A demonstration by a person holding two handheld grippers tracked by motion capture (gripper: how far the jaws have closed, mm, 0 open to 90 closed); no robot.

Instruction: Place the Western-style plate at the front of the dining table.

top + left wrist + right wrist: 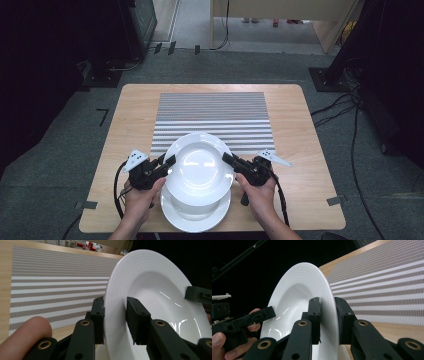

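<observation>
White plate between two clamped claws

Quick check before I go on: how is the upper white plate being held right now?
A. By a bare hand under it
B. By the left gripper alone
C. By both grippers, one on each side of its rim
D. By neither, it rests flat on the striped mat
C: the left gripper and the right gripper each clamp the rim of the upper plate, above the lower plate.

A grey-and-white striped placemat lies flat across the far middle of the wooden tabletop; black cables trail over the grey floor.
</observation>
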